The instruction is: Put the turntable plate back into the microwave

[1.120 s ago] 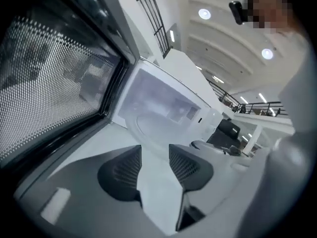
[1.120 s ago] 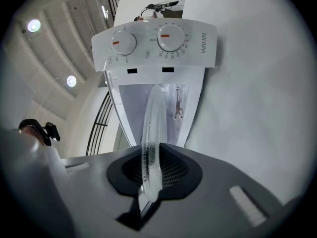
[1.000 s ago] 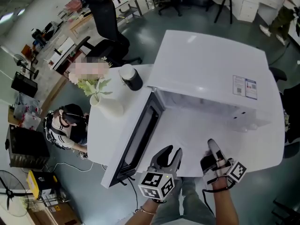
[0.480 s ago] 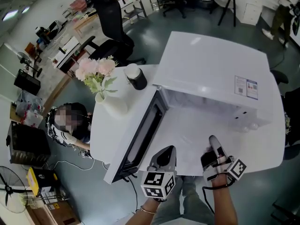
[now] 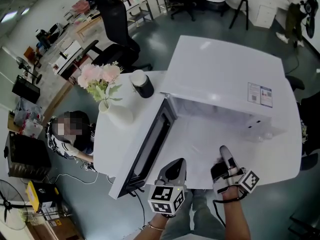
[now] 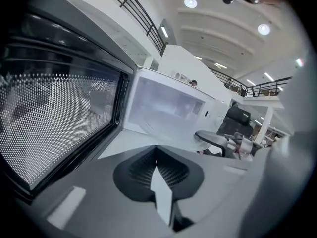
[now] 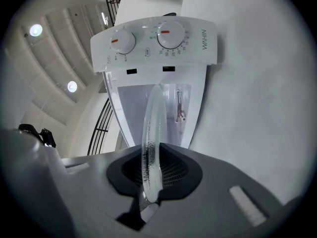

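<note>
The white microwave [image 5: 225, 74] stands with its door [image 5: 150, 144] swung open to the left and its cavity [image 5: 210, 129] facing me. My right gripper [image 5: 225, 156] is in front of the opening, shut on the rim of the clear glass turntable plate [image 7: 152, 128]. The right gripper view shows the plate edge-on between the pads [image 7: 171, 170], reaching toward the cavity below the two knobs [image 7: 171, 35]. In the head view the plate is too transparent to make out. My left gripper [image 5: 175, 166] hangs near the door's lower edge, shut with nothing in it; its view shows the mesh door window [image 6: 54, 123].
On the white table [image 5: 115, 149] left of the microwave stand a vase of pink flowers [image 5: 107, 109] and a dark cup with a white lid [image 5: 140, 83]. A person [image 5: 70, 134] sits below the table's left edge. Office chairs [image 5: 115, 29] and desks lie beyond.
The left gripper's jaws have closed from wide open to shut, with nothing caught. The right gripper has kept still with the plate in it.
</note>
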